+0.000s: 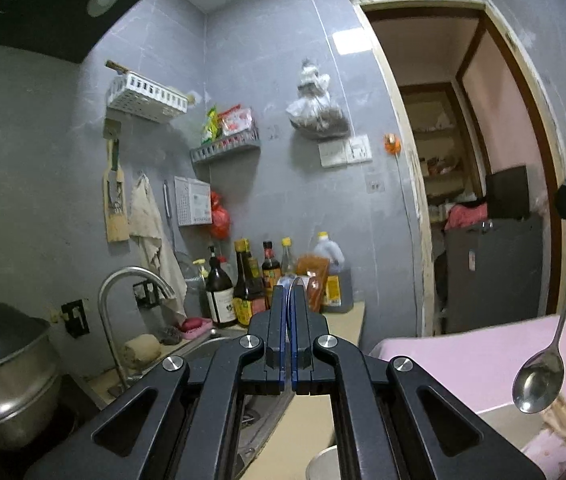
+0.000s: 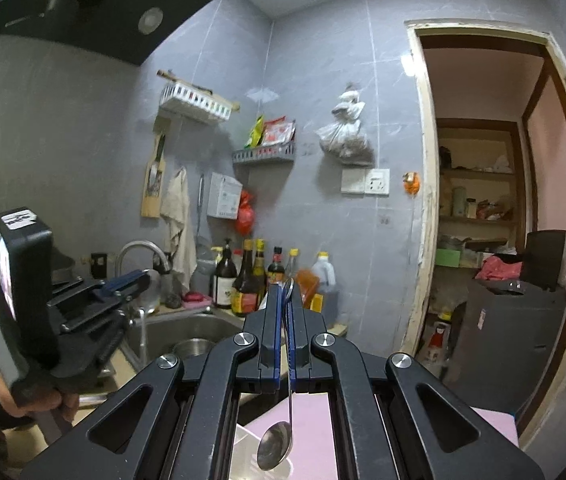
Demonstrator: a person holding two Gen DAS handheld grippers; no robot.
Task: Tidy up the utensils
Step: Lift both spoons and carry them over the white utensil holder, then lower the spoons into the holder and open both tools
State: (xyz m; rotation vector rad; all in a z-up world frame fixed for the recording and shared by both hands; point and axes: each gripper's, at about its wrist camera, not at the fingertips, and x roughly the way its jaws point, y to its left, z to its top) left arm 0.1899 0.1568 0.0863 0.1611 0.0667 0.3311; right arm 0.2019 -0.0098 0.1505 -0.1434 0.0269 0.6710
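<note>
Fingers of the right gripper [image 2: 286, 300] clamp a spoon [image 2: 275, 446] hanging bowl-down above the pink tray [image 1: 483, 360]; left gripper [image 1: 291, 300] fingers pinch thin metal, unidentifiable.

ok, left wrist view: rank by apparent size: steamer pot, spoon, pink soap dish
1. steamer pot, though closest to the camera
2. spoon, also near
3. pink soap dish, farther back, so true size is unsure

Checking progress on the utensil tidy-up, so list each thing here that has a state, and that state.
Right gripper: shut on spoon.
Spoon: hanging bowl down.
Left gripper: shut on a thin metal piece.
Tap: running.
Doorway: open.
</note>
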